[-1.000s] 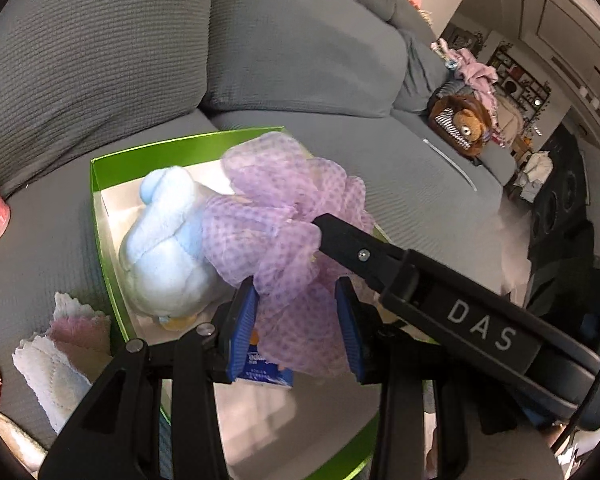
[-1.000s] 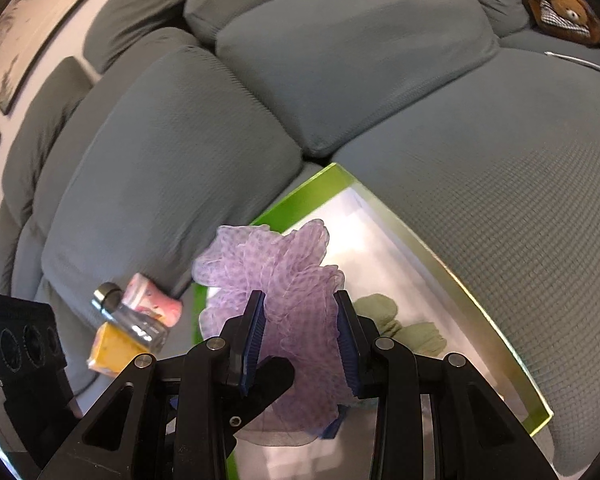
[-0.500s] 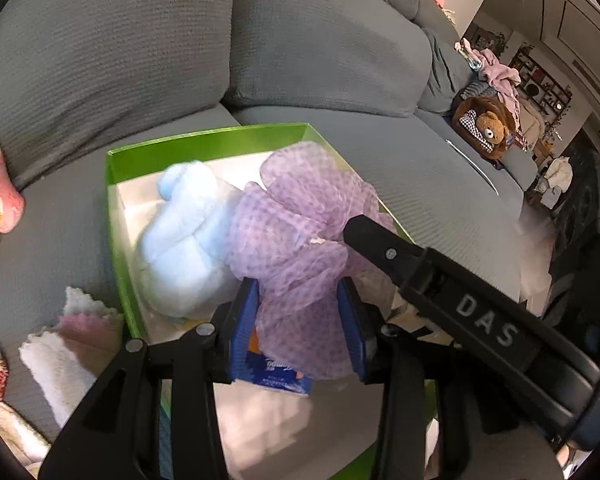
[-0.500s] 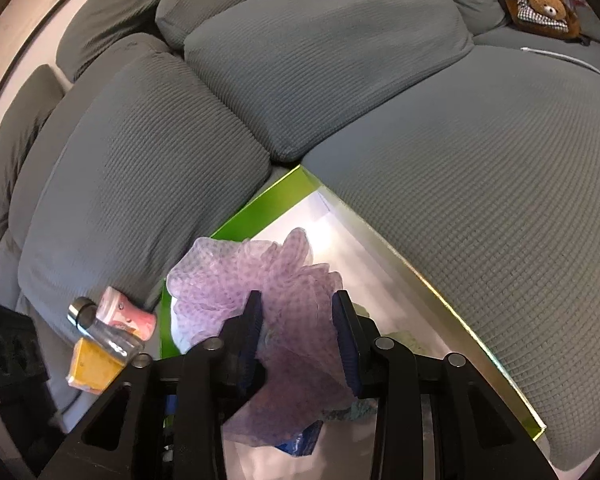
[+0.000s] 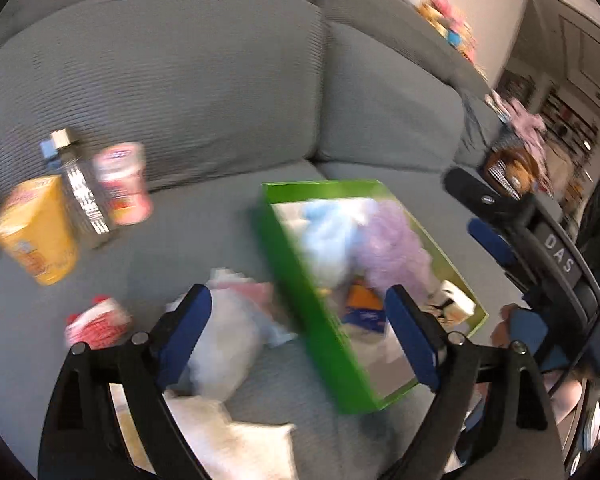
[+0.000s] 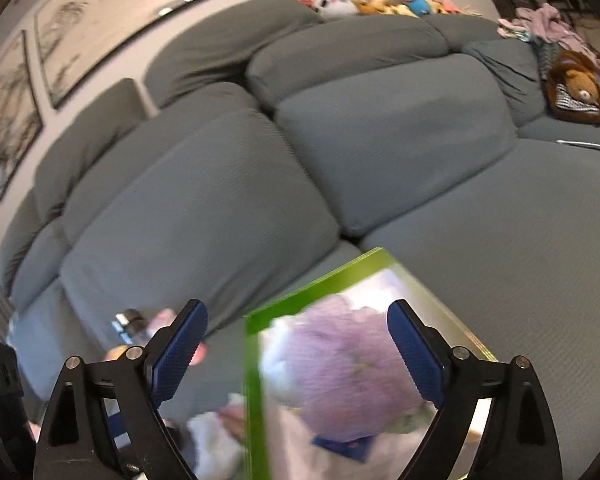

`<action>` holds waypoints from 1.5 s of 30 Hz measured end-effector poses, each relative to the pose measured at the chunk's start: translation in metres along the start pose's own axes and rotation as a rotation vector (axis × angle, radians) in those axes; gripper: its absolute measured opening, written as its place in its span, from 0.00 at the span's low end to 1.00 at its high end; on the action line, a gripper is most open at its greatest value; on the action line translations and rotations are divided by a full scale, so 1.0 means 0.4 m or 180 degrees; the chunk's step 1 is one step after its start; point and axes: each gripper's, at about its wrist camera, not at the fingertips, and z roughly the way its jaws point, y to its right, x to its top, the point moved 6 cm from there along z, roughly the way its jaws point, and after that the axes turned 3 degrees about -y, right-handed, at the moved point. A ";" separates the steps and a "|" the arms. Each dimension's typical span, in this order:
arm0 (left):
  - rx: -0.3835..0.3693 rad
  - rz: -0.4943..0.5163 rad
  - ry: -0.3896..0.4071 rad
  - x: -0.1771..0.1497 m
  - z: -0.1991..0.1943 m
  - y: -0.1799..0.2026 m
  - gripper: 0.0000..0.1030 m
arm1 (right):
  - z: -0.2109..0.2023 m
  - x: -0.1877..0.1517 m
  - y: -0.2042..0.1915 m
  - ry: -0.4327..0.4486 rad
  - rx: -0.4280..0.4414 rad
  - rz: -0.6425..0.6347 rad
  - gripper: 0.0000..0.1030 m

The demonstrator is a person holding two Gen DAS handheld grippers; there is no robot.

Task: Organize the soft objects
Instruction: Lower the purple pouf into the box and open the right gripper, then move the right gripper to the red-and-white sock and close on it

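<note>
A green box point(image 5: 300, 280) sits on the grey sofa seat. Inside it lie a purple mesh pouf point(image 5: 392, 252) and a light blue plush point(image 5: 328, 236). The pouf also shows in the right wrist view point(image 6: 348, 364), inside the green box point(image 6: 252, 392). My left gripper point(image 5: 298, 336) is open and empty, above the box's left wall. My right gripper point(image 6: 298, 352) is open and empty above the pouf; it also shows in the left wrist view point(image 5: 500, 240). White and pink soft cloths point(image 5: 228, 336) lie on the seat left of the box.
A yellow carton point(image 5: 36, 232), a silver-capped bottle point(image 5: 80, 196) and a pink bottle point(image 5: 124, 184) stand by the backrest at left. A red and white item point(image 5: 96, 320) lies nearby. A white pillow point(image 5: 236, 448) lies at front. A brown plush point(image 6: 576, 88) sits far right.
Both grippers have opened and let go of the purple pouf, which now lies in the box. Both have pulled back and up; the left view has swung left, blurred by motion.
</note>
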 end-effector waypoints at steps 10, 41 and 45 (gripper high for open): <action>0.0607 -0.0522 0.0204 -0.081 -0.126 -0.254 0.86 | 0.021 -0.060 -0.186 -0.0211 0.0266 -0.0498 0.92; 0.0278 -0.1771 -0.0405 -0.197 0.092 -0.542 0.58 | 0.470 -0.511 -0.470 -0.2717 0.0864 -0.0863 0.60; 0.0162 -0.1715 -0.0383 -0.196 0.100 -0.531 0.40 | 0.480 -0.524 -0.455 -0.2750 0.0905 -0.0815 0.52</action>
